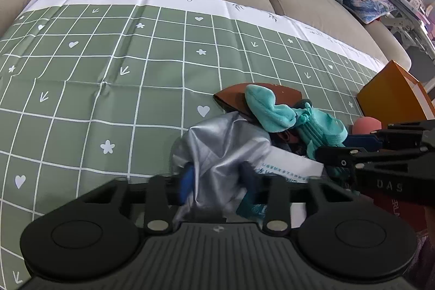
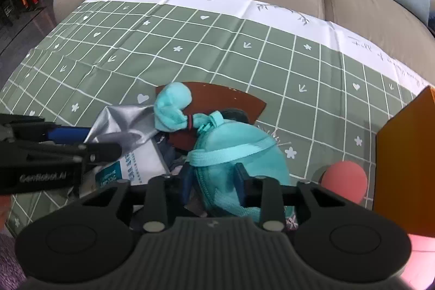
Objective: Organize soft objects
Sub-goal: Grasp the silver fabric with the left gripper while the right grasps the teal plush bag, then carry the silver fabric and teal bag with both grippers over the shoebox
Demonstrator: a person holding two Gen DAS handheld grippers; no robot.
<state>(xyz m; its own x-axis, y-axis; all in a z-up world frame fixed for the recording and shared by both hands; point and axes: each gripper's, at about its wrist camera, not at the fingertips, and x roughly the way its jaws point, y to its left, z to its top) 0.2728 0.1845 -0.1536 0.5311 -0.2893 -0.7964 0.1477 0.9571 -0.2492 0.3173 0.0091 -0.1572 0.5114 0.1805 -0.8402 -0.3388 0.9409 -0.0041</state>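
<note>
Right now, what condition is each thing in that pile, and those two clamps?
Left gripper: shut on the silver fabric.
Silver fabric: crumpled, pinched.
Right gripper: shut on the teal pouch.
Teal pouch: zipped, lying in the pile.
Teal sock: bunched, on the brown piece.
Pink ball: resting beside the orange box.

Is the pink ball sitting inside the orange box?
No, the pink ball sits on the green checked cloth, just beside the orange box.

Even, soft daylight, moderately bright. Faint shadows only under the pile (image 2: 190,132). Strong fisheye bending and dark corners. Gripper fingers (image 1: 187,181) near the lens are blurred. Pink glare at 5 o'clock, right view.
</note>
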